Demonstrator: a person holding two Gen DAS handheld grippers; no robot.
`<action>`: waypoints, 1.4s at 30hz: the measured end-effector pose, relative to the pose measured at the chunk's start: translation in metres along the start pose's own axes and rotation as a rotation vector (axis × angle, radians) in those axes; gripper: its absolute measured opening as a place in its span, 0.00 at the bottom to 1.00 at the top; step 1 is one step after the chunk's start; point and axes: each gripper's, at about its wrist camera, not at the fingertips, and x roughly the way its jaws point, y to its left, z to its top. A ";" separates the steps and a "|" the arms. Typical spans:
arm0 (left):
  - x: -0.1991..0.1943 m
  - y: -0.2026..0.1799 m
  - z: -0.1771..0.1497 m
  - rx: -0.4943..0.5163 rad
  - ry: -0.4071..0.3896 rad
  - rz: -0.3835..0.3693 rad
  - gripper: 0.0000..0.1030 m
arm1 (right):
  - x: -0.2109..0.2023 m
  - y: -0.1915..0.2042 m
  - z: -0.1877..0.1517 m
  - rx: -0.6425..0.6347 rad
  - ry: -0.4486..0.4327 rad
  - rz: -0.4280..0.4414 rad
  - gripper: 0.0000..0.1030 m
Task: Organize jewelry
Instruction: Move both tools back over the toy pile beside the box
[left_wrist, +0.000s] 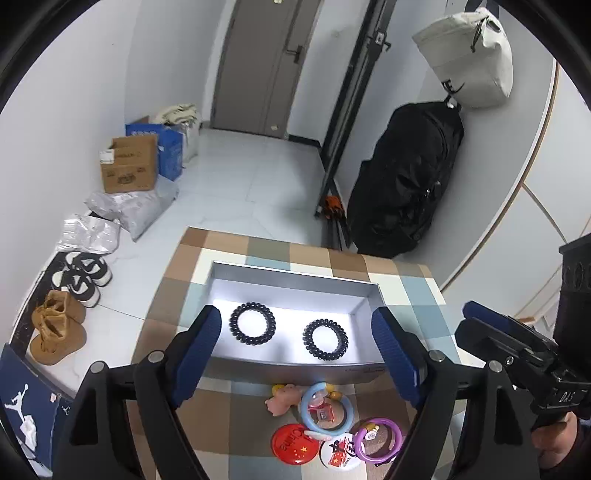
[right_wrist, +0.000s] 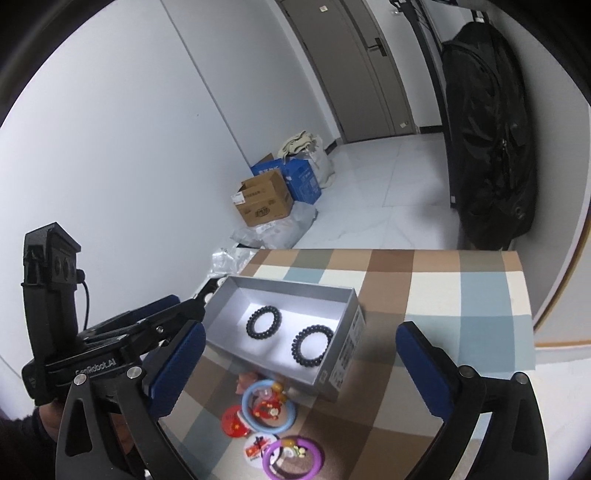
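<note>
A shallow grey box (left_wrist: 291, 271) (right_wrist: 343, 347) sits on a checked tablecloth and holds two black coil bracelets (left_wrist: 252, 323) (left_wrist: 325, 338) (right_wrist: 263, 322) (right_wrist: 313, 344). In front of the box lie a light blue ring (left_wrist: 325, 408) (right_wrist: 268, 405), a purple ring (left_wrist: 378, 439) (right_wrist: 293, 456), a red round badge (left_wrist: 294, 442), a white badge (left_wrist: 339, 451) and a small pink figure (left_wrist: 282, 397). My left gripper (left_wrist: 295, 347) is open and empty, above the box's near edge. My right gripper (right_wrist: 301, 354) is open and empty, above the box and the loose items.
The checked tablecloth (left_wrist: 402, 291) ends at the far edge. On the floor to the left are cardboard boxes (left_wrist: 129, 166), plastic bags and shoes (left_wrist: 59, 328). A black bag (left_wrist: 406, 181) and a white bag (left_wrist: 469, 55) hang at the right wall.
</note>
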 end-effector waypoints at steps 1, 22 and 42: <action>-0.002 0.000 -0.002 -0.001 -0.002 0.010 0.79 | -0.004 0.001 -0.002 -0.002 -0.005 -0.004 1.00; -0.018 -0.005 -0.054 -0.001 0.051 0.065 0.79 | -0.024 0.010 -0.055 -0.059 0.094 -0.049 1.00; -0.006 0.021 -0.063 -0.121 0.166 0.025 0.79 | 0.007 0.020 -0.106 -0.171 0.314 -0.035 0.86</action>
